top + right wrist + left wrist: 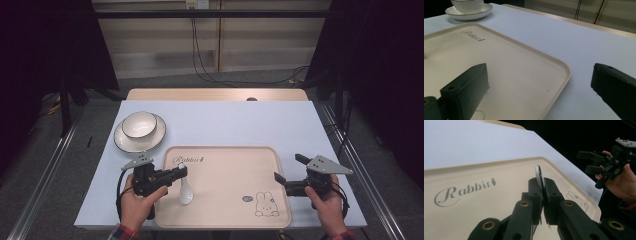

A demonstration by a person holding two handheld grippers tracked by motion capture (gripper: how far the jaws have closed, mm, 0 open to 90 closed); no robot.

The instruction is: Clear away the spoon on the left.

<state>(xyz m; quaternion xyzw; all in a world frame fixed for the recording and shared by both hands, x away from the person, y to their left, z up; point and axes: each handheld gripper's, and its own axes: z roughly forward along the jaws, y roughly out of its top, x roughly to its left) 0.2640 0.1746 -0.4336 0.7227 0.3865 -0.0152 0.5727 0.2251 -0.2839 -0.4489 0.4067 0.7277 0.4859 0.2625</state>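
A white ceramic spoon [186, 192] is over the left part of the beige tray [235, 170]. My left gripper [182, 170] is shut on its handle, and the spoon's bowl end points toward the tray's near edge. In the left gripper view the handle's end [539, 173] sticks up from between the closed black pads [552, 195]. My right gripper [290, 168] stands open at the tray's right rim with nothing between its fingers. In the right gripper view one finger [471, 82] is over the tray [506, 60] and the other is over the table.
A white bowl [139, 124] sits on a white plate [125, 141] at the back left of the pale blue tabletop [240, 120], just beyond the tray's far left corner. A rabbit drawing [266, 205] marks the tray's near right. The table ends close behind both hands.
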